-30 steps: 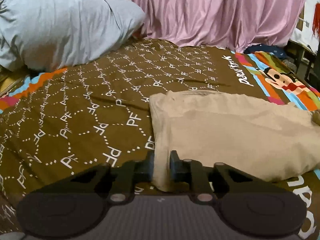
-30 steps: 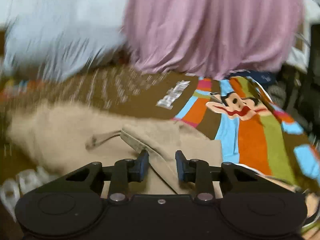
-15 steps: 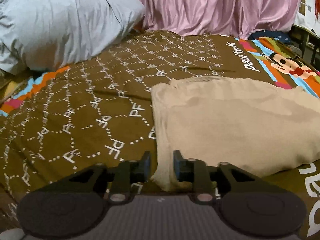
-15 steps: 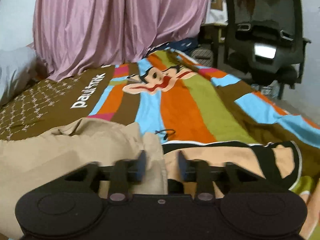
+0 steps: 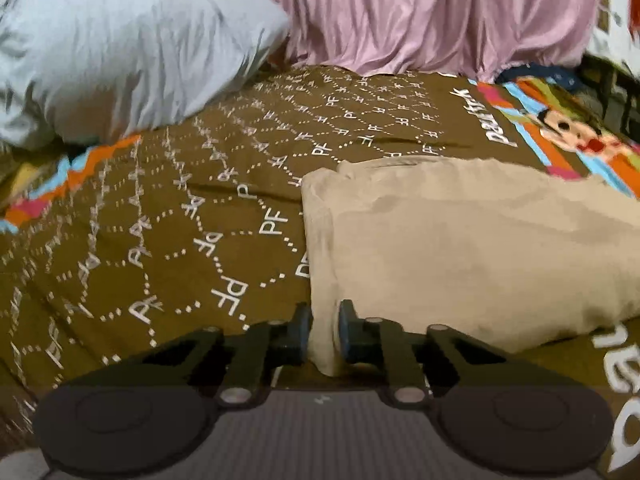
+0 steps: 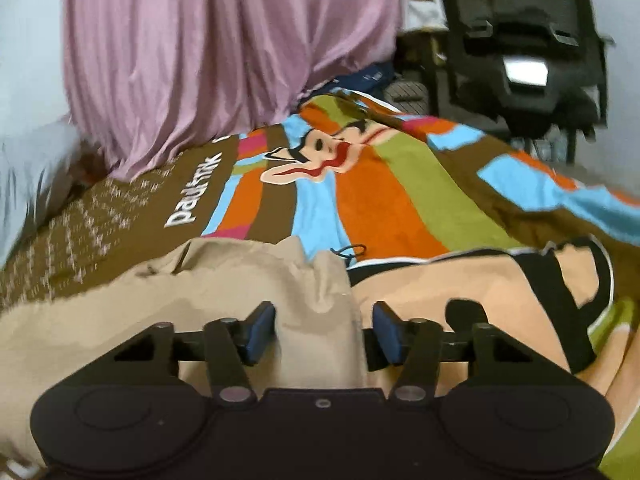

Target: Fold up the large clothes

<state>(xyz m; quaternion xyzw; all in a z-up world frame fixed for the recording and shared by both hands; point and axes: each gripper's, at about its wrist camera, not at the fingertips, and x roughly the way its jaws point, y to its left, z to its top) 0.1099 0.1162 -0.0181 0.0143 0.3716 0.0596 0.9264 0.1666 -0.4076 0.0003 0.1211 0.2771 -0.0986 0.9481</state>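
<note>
A beige garment (image 5: 460, 248) lies folded flat on the brown patterned bedspread (image 5: 160, 220). My left gripper (image 5: 324, 320) is at its near left corner. Its jaws are closing and the pads press on a fold of that cloth. In the right wrist view the same garment (image 6: 200, 292) ends in a rumpled edge on the striped part of the cover. My right gripper (image 6: 322, 316) straddles that edge. Its jaws are closing, with the cloth between them and a gap beside each blue pad (image 6: 260, 328).
A grey pillow (image 5: 120, 60) lies at the back left and a pink curtain (image 5: 432, 12) hangs behind the bed. A black office chair (image 6: 520, 40) stands past the bed's right side. A thin black cord (image 6: 348, 250) lies on the striped cover (image 6: 380, 200).
The left jaws eased apart and came back together on the cloth corner. The right gripper swung round to the garment's right edge, and its jaws now stand wider than a second ago.
</note>
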